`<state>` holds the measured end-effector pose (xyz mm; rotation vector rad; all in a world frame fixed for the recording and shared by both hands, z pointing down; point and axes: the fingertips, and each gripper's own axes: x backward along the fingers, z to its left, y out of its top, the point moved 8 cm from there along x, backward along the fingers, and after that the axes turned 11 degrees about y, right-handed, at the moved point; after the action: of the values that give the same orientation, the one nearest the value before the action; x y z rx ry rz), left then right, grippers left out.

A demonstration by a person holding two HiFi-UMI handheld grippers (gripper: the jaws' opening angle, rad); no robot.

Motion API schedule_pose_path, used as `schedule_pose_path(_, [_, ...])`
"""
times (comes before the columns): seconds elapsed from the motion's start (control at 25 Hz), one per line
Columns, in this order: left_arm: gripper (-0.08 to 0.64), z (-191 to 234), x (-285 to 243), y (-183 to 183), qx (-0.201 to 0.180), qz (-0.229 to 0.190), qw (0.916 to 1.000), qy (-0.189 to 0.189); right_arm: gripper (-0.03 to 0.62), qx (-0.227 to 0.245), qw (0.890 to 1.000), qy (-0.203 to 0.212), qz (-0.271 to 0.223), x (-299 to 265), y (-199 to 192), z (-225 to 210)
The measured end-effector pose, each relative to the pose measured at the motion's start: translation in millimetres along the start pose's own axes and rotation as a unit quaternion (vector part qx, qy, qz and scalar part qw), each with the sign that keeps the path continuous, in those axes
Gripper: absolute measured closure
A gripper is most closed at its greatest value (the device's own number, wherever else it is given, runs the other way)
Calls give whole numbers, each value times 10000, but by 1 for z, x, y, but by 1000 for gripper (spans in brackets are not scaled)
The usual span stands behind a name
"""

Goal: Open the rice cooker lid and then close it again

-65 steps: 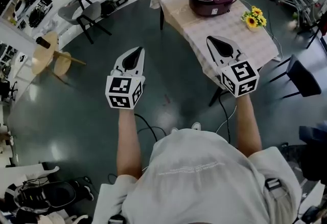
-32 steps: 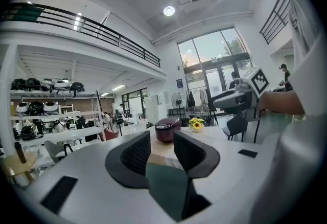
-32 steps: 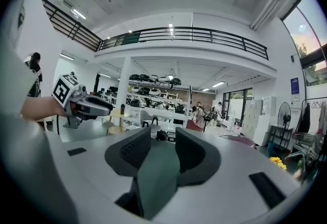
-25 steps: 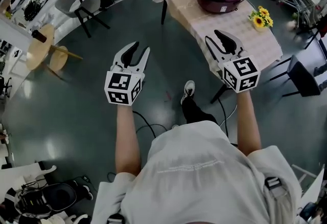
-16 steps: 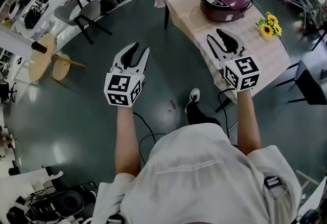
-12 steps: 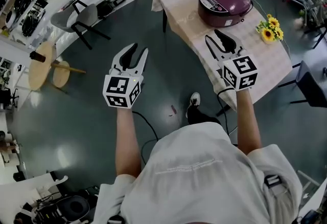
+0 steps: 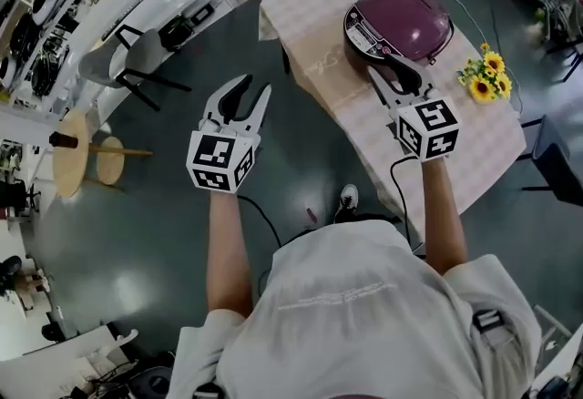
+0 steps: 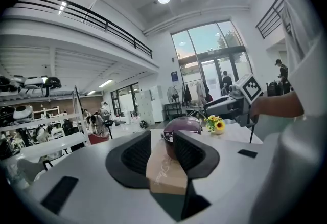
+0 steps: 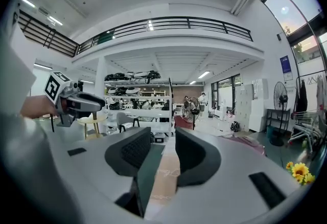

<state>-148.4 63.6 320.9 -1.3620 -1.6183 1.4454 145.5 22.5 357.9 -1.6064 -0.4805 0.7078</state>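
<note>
round purple rice cooker (image 7: 398, 24) seen just ahead of right gripper (image 7: 390, 76); left gripper (image 7: 250, 95) farther off. both jaws kept apart, nothing held.

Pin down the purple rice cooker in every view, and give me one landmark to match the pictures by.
Head view: the rice cooker is at upper right, on the table.
Left gripper view: the rice cooker is at the centre, seen through the gap between the jaws.
Right gripper view: not in it.
Shared landmark: the sunflowers, which show in all three views.
</note>
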Motion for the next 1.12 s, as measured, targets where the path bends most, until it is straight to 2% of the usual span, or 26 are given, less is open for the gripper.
schedule_pose_path(0.28, [411,-5,-59,4,-279,38,9985,-479,425,-188,9995,-234,81,-18,-7,-41])
schedule_pose_path(0.64, [420,13,-128,-10,-150,-70,9915,-1289,427,-238,9953,-869,352,-37,-15,-58])
schedule_pose_path(0.88, [428,29,-198,-16,-116,-109,9722,-2338,442,-388,9813,-1823,481,-47,-9,-60])
schedule_pose_path(1.12, [430,41,-254,-25,-115,-85,9520,-3056,454,-375,9650,-2428,917,-68,-5,-66])
